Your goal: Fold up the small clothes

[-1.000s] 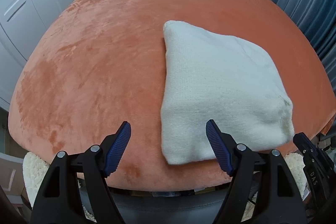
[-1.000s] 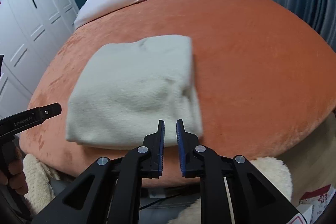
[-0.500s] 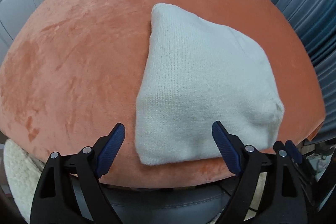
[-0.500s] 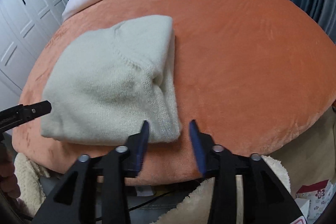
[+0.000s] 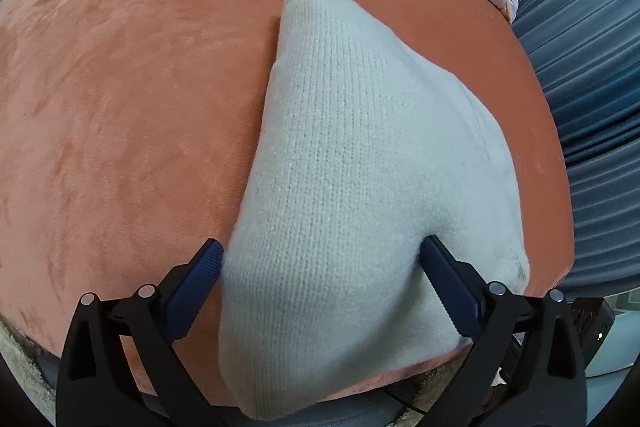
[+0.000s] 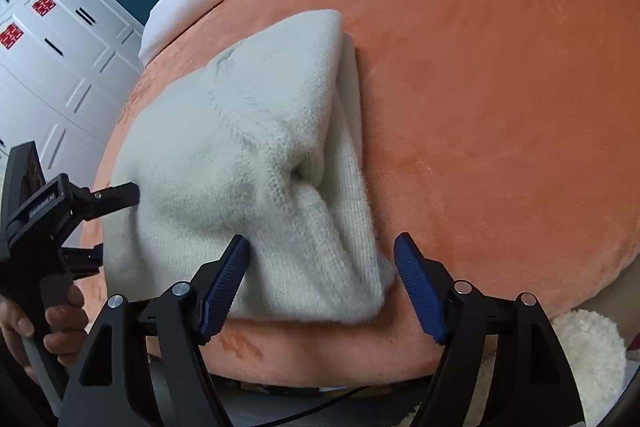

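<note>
Straddling the near edge of the folded cream knit (image 5: pixel 360 187), lying on the orange bed (image 5: pixel 120 87) at its near rim: left gripper (image 5: pixel 320 269) and right gripper (image 6: pixel 320 259), fingers spread wide on both, nothing pinched yet. Likely preparing the next fold; closing on both near corners together, then lifting evenly.

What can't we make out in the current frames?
- Left wrist view: the garment's near bottom edge is hidden behind the left tongs.
- Right wrist view: the garment type is unclear, since folds bury its inner layers.
- Right wrist view: the bed's near side is blocked by the right tongs.
</note>
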Tool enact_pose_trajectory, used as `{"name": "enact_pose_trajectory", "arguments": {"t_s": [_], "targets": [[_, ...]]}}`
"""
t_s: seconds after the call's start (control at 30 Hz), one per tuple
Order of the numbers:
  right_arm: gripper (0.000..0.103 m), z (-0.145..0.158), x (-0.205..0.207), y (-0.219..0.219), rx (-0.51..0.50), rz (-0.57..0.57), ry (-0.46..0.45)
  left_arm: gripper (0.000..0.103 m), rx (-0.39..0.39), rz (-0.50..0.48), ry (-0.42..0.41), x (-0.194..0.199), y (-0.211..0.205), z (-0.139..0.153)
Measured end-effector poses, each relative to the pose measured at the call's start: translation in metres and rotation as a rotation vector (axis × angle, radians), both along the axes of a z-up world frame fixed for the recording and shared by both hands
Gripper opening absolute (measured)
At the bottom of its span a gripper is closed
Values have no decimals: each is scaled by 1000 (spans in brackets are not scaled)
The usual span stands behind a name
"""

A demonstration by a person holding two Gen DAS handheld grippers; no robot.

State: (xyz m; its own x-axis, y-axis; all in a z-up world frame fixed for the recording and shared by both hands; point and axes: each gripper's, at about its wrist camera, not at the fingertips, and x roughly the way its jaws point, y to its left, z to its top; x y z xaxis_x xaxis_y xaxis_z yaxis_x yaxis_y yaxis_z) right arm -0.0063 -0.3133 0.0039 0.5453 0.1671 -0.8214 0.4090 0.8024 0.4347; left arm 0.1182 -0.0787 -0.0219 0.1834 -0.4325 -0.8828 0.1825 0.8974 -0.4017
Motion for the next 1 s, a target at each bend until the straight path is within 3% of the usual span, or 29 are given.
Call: {"name": "enact_pose_trajectory", "arguments": {"t_s": [0.17,0.23,0.3,0.37,0.5,0.63,0.77,0.87,0.93,1.0], "targets": [[79,-15,18,-5,117,6,-30,97,-90,-7,75,11,-5,-11],[77,-19,21,-9,153,-8,-31,91,-151,7,134,16,-1,-17],[65,-20,24,-10,192,-13,-33,82,-179,-1,153,18,3,-16],[42,-15,21,-9,239,-5,-51,67,-187,-29,147,15,5,-9],[30,13,0,-4,251,2,-98,60,-229,-80,182,-5,13,4],[29,23,-39,0,252,19,-38,63,-212,-151,243,-49,19,-5],[39,4,-80,9,247,10,69,79,-188,-126,225,-62,24,-21],[52,-1,-78,13,217,-30,65,86,-201,-100,167,-49,22,-20],[67,-3,-64,15,185,-24,62,87,-204,-92,143,-40,19,-22],[65,-12,-50,16,206,-25,75,81,-202,-90,180,-34,13,-27]]}}
